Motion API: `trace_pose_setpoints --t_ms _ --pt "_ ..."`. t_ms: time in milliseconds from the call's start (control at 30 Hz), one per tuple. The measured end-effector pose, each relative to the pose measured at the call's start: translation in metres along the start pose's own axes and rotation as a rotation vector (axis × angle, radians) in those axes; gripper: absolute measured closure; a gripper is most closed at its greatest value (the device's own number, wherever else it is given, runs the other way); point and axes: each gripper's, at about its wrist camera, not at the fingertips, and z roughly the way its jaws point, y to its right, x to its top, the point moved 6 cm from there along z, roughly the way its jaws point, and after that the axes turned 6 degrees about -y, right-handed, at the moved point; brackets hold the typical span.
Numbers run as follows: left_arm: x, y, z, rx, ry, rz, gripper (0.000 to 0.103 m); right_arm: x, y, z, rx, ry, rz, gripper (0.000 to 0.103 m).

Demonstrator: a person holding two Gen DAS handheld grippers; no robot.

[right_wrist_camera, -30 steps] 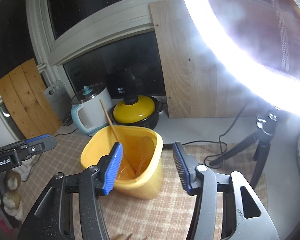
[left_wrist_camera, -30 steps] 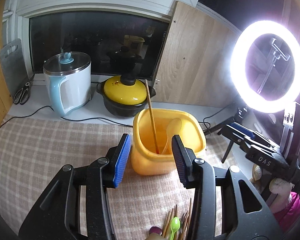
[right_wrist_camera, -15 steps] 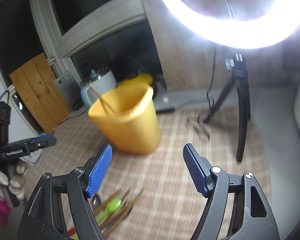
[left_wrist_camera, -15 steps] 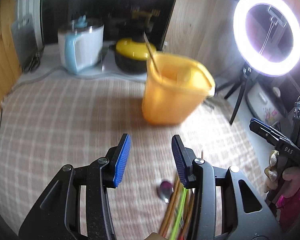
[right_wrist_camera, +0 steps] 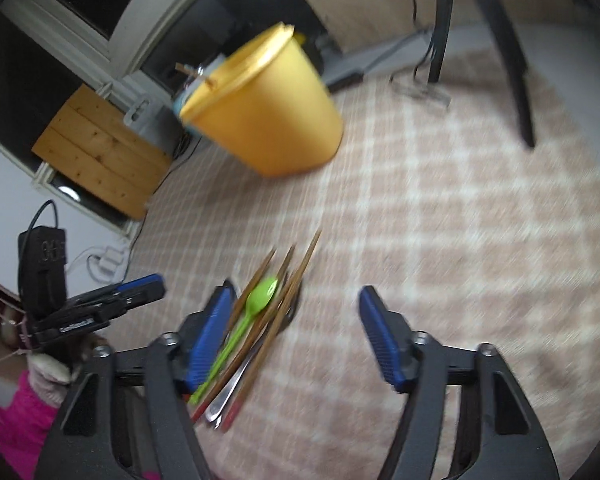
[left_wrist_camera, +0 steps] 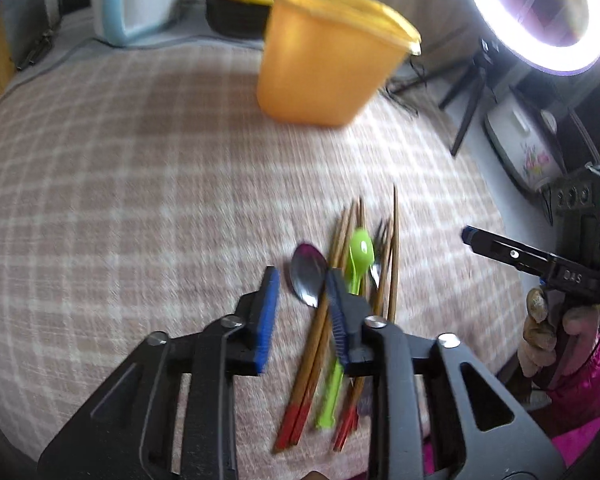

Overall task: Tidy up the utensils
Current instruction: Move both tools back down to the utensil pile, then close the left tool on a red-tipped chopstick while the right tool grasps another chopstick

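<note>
A beige checked cloth covers the counter. On it lies a loose bundle of red-tipped wooden chopsticks, a green plastic spoon, a metal spoon and a fork. Farther back stands a yellow plastic container with a chopstick in it. Behind are a pale blue kettle, a yellow-lidded black pot and a dark window; a ring light glows on a tripod.

The left gripper hangs over the bundle, its jaws having just narrowed, a small gap left, gripping nothing. The right gripper has jaws half apart, just closing somewhat, empty, the bundle by its left jaw.
</note>
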Motion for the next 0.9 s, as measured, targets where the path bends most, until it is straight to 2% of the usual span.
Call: trace_pose_setpoints --t_ms 100,200,400,500,900 --pt "-0.006 0.000 0.011 -0.012 -0.048 0.038 0.091 -0.010 -0.003 0.015 0.043 -0.044 0.047 0.068" --pt "-0.009 0.002 0.021 -0.052 -0.094 0.054 0.092 -0.017 -0.001 0.024 0.065 -0.062 0.103 0.074" --pt "-0.015 0.010 0.040 -0.111 -0.187 0.093 0.092 -0.023 -0.004 0.035 0.087 -0.079 0.152 0.075" --pt "-0.018 0.009 0.048 -0.112 -0.217 0.095 0.092 -0.026 -0.004 0.038 0.078 -0.079 0.162 0.075" --pt "-0.021 0.014 0.058 -0.091 -0.239 0.154 0.092 -0.032 -0.008 0.053 0.052 -0.095 0.182 0.075"
